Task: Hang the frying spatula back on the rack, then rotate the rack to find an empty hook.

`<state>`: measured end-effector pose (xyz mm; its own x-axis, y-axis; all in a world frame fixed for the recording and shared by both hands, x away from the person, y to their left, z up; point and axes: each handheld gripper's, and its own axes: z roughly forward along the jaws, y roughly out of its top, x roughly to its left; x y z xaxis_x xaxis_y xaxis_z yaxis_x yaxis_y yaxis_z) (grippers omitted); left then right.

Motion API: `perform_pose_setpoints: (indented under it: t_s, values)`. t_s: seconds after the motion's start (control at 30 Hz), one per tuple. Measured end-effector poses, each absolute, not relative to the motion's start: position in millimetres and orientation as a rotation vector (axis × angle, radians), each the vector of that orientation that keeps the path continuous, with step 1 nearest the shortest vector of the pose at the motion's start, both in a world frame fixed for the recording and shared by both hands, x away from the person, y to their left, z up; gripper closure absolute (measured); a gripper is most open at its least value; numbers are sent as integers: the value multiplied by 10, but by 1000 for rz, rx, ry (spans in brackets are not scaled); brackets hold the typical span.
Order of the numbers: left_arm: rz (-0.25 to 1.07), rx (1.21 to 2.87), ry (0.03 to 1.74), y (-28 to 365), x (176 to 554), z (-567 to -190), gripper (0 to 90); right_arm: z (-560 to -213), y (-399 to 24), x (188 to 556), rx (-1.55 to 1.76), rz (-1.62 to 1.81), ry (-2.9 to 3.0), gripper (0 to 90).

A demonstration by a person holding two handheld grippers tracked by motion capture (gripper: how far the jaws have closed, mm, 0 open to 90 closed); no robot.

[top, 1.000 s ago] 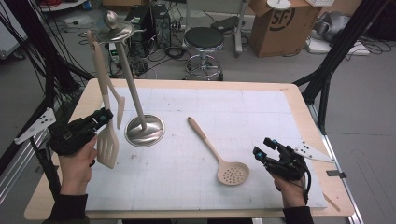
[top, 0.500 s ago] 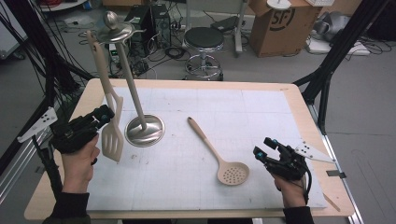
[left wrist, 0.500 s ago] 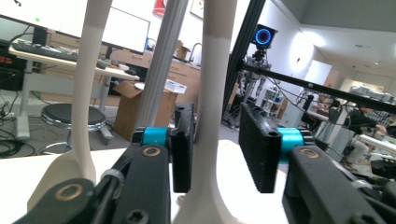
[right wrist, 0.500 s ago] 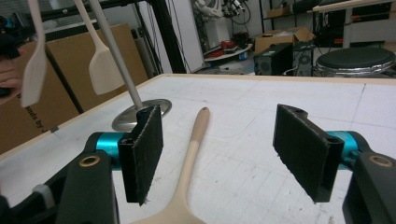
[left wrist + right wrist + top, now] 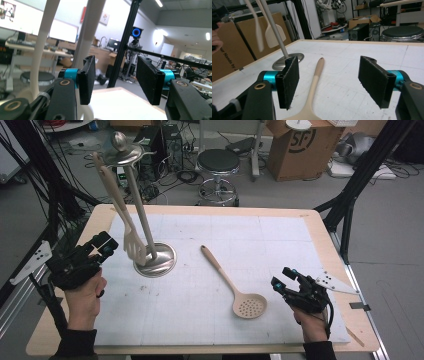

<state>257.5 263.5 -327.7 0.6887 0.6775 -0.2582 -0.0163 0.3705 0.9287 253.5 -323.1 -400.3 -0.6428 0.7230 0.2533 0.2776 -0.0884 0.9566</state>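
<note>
Here the wooden table [image 5: 320,220] carries a white gridded mat [image 5: 260,245] that leaves a bare strip along each edge, widest at the right. Open mat lies between the two hands, crossed by a beige skimmer spoon [image 5: 235,285] lying flat, its perforated bowl toward the person and just beside the right gripper [image 5: 281,279]. That gripper rests near the table's right front corner, its jaws apart with nothing between them; in the right gripper view the spoon's handle [image 5: 315,75] runs up between the pads without touching either.

The left gripper [image 5: 102,245] sits at the table's left edge, beside a metal utensil stand [image 5: 145,227] whose round base stands on the mat. A beige slotted turner [image 5: 122,215] hangs from the stand's top, its blade low over the base. The left jaws have just been opening and stand apart, nothing between the pads.

Beyond the table are a black stool [image 5: 218,162], a cardboard box [image 5: 295,147], cables and a grey floor.
</note>
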Motion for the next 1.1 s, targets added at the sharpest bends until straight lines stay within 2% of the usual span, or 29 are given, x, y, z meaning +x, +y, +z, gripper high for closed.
perform_pose_setpoints:
  t_s: [0.73, 1.1]
  values:
    - [563, 1122, 697, 2451, 2562, -3068, 472, -3987, -3186, 2509, 1061, 1790, 1857, 326]
    - [565, 1042, 704, 2380, 2704, -2795, 485, -3931, -3122, 2475, 1019, 1799, 1863, 327]
